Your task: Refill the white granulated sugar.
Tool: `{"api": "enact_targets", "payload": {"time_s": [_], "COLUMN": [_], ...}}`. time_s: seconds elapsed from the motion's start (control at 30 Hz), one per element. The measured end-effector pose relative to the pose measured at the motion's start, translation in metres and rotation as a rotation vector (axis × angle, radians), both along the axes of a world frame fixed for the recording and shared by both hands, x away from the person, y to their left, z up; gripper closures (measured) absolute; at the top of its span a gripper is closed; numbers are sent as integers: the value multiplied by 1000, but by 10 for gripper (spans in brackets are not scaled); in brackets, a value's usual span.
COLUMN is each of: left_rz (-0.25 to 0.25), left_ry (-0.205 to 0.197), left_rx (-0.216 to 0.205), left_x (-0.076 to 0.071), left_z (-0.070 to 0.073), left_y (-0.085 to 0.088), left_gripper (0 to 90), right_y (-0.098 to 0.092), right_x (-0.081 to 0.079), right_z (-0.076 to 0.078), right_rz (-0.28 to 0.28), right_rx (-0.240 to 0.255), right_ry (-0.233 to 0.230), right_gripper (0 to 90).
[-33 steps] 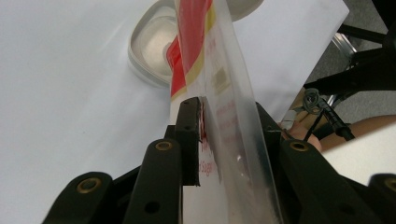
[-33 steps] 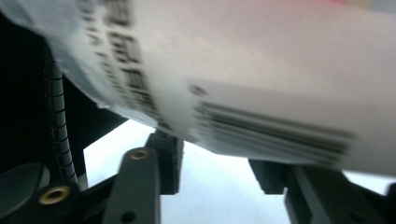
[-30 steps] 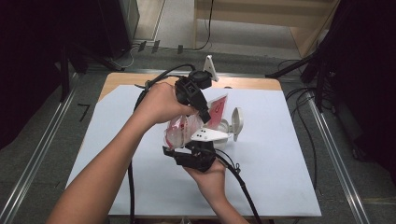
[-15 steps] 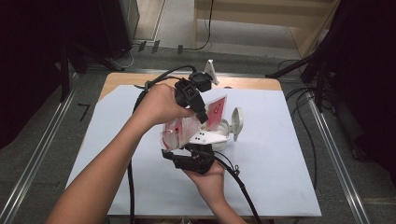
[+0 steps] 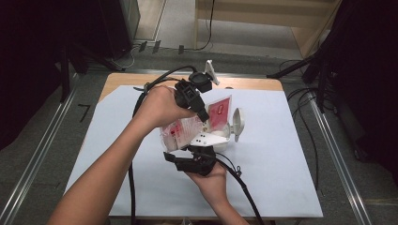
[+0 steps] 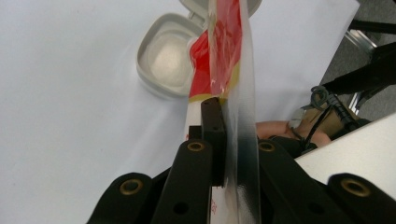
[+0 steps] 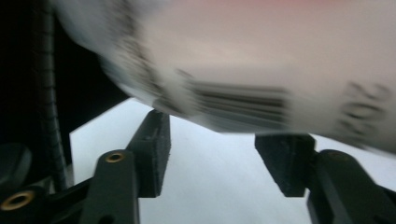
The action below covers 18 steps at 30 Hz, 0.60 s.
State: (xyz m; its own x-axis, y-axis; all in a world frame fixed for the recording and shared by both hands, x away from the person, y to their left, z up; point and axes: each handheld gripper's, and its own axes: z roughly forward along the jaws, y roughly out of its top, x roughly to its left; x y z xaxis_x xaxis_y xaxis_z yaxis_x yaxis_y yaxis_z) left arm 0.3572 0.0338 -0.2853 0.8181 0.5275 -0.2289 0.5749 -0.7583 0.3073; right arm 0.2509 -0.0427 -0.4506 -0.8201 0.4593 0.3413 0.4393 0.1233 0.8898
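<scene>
- Above the middle of the white table cover (image 5: 281,178), a clear plastic pouch (image 5: 187,131) with red and white print hangs in the air.
- Left gripper (image 5: 202,117): jaws clamped together on the pouch's transparent top edge.
- Right gripper (image 5: 199,149): jaws spread apart just under the pouch's blurred, barcoded lower end, not gripping it.
- Open white round container (image 6: 169,60) lies on the cover beside the pouch, hinged lid flipped back.
</scene>
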Motion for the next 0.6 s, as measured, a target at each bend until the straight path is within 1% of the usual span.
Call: {"api": "enact_targets", "payload": {"time_s": [0.03,0.07,0.1,0.13,0.17,0.2,0.3,0.37,0.43,0.47,0.5,0.53,0.57,0.6], "left_rz": [2,11,14,13,18,16,38,48,63,66,69,73,65,71], "left_ry": [-5,-2,-1,9,-8,-9,-14,-12,-23,-14,-11,-14,-15,-20], "left_rx": [-17,-33,-41,-47,-57,-58,-89,-93,-94,-96,-97,-94,-89,-94], "left_x": [0,-1,-2,-2,-5,-6,-9,-9,-8,-7,-7,-7,-7,-8], "left_z": [1,1,2,3,2,3,1,-1,-3,-6,-7,-8,-9,-10], "left_y": [1,2,3,4,5,6,10,14,18,20,21,22,23,24], "left_gripper": [900,900,900,900,900,900,899,890,885,884,883,883,884,884], "right_y": [0,0,0,0,0,0,0,1,1,0,0,-1,0,-1], "right_x": [0,0,0,0,1,1,2,1,2,2,2,3,3,3], "right_z": [1,2,2,2,2,2,0,-2,-5,-7,-9,-10,-12,-13], "right_rz": [-1,-6,-13,-24,-31,-46,-65,-86,-84,-86,-82,-81,-79,-79], "right_rx": [7,11,13,17,21,18,7,-17,-24,-32,-32,-37,-39,-46], "right_ry": [-4,2,2,3,8,12,7,-3,3,-3,6,6,10,10], "right_gripper": [433,402,394,399,412,418,443,453,457,458,459,460,460,460]}}
